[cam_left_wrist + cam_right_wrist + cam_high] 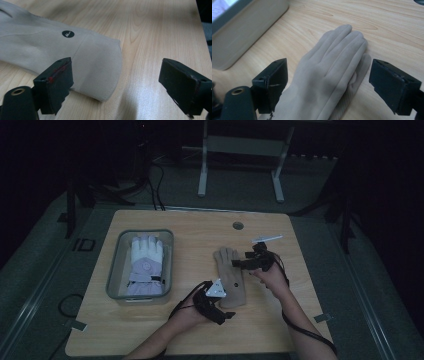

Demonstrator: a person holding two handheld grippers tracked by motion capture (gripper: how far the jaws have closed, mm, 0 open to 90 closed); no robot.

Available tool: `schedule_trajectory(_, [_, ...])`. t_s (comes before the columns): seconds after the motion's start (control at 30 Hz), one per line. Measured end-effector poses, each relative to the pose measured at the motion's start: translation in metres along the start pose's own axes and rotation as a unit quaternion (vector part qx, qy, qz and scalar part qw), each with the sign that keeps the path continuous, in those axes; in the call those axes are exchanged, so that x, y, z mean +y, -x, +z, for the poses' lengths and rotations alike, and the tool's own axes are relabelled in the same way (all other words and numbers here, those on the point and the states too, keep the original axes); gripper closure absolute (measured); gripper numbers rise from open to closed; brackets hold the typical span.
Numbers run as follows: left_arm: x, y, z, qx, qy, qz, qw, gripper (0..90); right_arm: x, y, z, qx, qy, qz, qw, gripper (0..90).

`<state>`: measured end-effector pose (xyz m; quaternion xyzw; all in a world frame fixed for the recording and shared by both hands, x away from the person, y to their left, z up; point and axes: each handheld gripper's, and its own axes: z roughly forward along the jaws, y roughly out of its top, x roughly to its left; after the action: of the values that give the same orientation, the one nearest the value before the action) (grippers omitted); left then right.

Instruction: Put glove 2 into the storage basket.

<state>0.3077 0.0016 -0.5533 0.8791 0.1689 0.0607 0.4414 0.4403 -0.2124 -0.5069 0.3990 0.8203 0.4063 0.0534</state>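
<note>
Tan glove (230, 276) lengthwise, fingers away from person; left gripper (117, 82) and right gripper (328, 85) wide.

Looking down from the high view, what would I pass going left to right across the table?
Grey bin holding a white glove → left tongs → tan glove lying flat on the wooden table → right tongs, at the glove's right edge.

A small black round badge with a white tick mark sits on the beige glove (50, 47).

Glove (230, 276) right of bin (116, 265)
</note>
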Motion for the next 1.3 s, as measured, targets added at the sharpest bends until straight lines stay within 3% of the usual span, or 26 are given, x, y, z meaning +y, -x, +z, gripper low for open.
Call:
schedule_trajectory(0.17, [0.002,-0.001,0.004,-0.005,-0.027,0.015,0.9995,12.4,0.005,0.005,0.018,-0.015,-0.002,0.008,0.9998,19.8])
schedule_trajectory(0.37, [0.003,-0.004,0.011,0.004,-0.020,0.006,0.9998,12.4,0.007,0.008,0.034,-0.025,-0.013,0.029,0.9992,22.6])
schedule_trajectory(0.57, [0.003,-0.003,0.017,0.011,-0.018,0.012,0.9997,20.1,0.002,0.013,0.050,-0.031,-0.038,0.043,0.9979,23.4])
schedule_trajectory(0.73, [0.004,-0.007,0.024,0.014,-0.042,0.018,0.9989,24.7,0.000,0.015,0.057,-0.037,-0.048,0.051,0.9969,25.1])
schedule_trajectory(0.83, [0.004,-0.010,0.026,0.017,-0.044,0.016,0.9987,30.5,0.001,0.014,0.057,-0.042,-0.058,0.042,0.9966,29.5])
schedule_trajectory(1.07, [0.007,-0.008,0.031,0.027,-0.058,0.025,0.9977,33.4,0.002,0.010,0.058,-0.033,-0.078,0.027,0.9961,52.7])
schedule_trajectory(1.1, [0.007,-0.008,0.031,0.027,-0.061,0.029,0.9973,33.4,0.002,0.010,0.058,-0.032,-0.079,0.027,0.9960,54.4])
schedule_trajectory(1.13, [0.008,-0.007,0.031,0.040,-0.071,0.046,0.9956,34.9,0.003,0.010,0.058,-0.031,-0.081,0.030,0.9958,55.7])
schedule_trajectory(1.23, [0.009,-0.005,0.032,0.052,-0.079,0.052,0.9942,40.3,0.003,0.009,0.058,-0.032,-0.082,0.029,0.9957,58.7])
schedule_trajectory(1.3, [0.011,-0.006,0.031,0.063,-0.083,0.051,0.9933,50.5,0.003,0.007,0.058,-0.036,-0.081,0.027,0.9957,60.3])
